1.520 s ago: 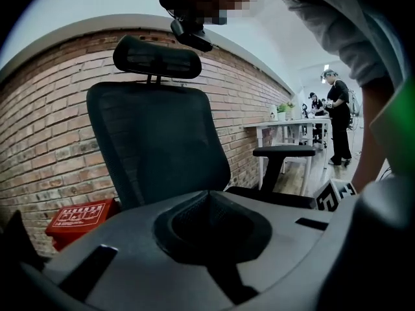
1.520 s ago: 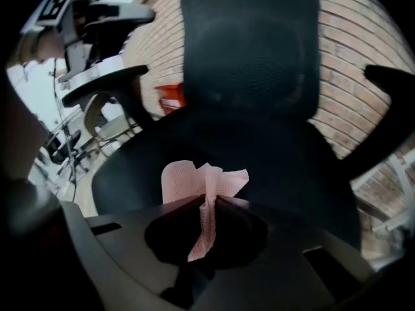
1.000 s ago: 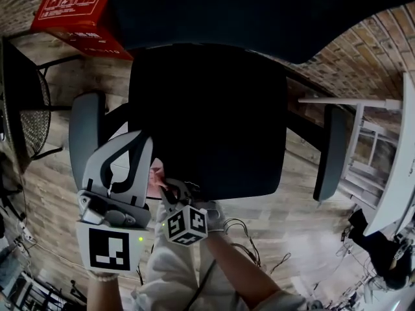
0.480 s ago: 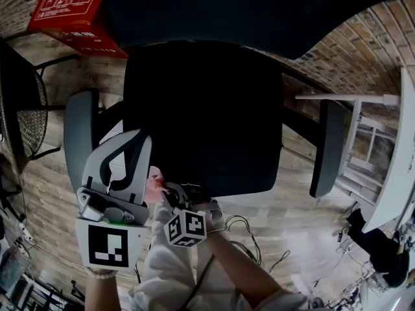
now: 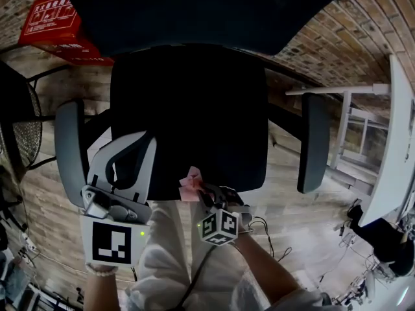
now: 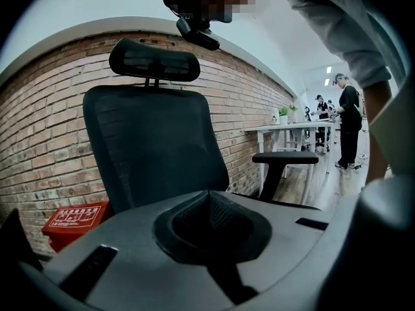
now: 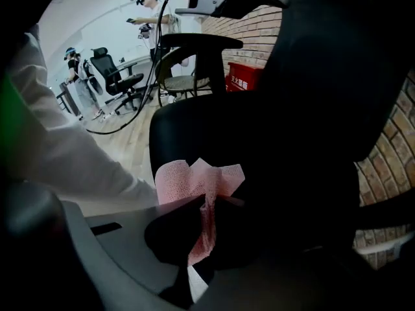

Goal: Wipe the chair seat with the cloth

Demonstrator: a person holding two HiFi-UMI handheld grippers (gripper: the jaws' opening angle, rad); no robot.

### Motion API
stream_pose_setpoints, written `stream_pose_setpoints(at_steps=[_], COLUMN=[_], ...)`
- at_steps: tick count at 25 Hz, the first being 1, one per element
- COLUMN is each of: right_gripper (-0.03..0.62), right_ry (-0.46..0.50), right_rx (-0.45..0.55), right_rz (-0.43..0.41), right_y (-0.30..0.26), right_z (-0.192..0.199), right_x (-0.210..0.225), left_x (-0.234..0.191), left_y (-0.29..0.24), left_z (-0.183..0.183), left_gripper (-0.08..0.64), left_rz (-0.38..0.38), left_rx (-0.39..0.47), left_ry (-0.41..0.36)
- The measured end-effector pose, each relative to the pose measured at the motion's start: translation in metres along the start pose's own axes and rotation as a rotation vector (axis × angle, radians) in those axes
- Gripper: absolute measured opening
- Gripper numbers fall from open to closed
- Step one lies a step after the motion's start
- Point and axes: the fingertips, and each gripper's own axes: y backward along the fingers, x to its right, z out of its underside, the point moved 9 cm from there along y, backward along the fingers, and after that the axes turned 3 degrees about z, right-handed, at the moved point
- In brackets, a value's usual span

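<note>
1. The right tongs (image 5: pixel 200 190) are clamped on a pink cloth (image 5: pixel 190 185). A crumpled wad of it bunches out past the tips, probably so that the soft fabric, not the hard jaws, meets the upholstery.
2. The cloth sits at the near edge of the dark chair seat (image 5: pixel 194 109), left of the middle. That looks like a starting corner for strokes across and towards the backrest. Whether it already presses on the seat cannot be told.
3. The left tongs (image 5: pixel 130 138) are closed on nothing. They are held off to the side, just inside the left armrest (image 5: pixel 68 148), which seems meant to keep them out of the wiping path.
4. The seat looks unwiped so far, as far as can be judged.
5. Writing: a red box (image 5: pixel 48 18) on the floor behind the chair carries white printed characters, too small to read. Each gripper bears black-and-white square markers, not text.
</note>
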Motion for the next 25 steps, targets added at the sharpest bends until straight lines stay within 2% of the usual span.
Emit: stream_pose_setpoints(at_steps=[9,15,19,25], right_gripper=[0.055,0.055,0.055,0.055], right_ry=[-0.135,-0.194,-0.218,-0.23], right_rx=[-0.151,-0.195,-0.163,-0.036], right_rz=[0.17,0.226,0.228,0.25], right_y=[0.05,0.067,0.073,0.098], right_z=[0.088,0.115,0.108,0.049], right_x=[0.057,0.073,0.074,0.081], left_x=[0.017,0.019,0.02,0.011], left_y=[-0.021,-0.03,-0.031,-0.017], left_z=[-0.016,-0.019,-0.027,-0.06], left_gripper=[0.018,0.018,0.018,0.018], left_rz=[0.075,0.087,0.105,0.117], left_rx=[0.012,0.011,0.023,0.04], left_ry=[-0.052,-0.056,-0.069,-0.071])
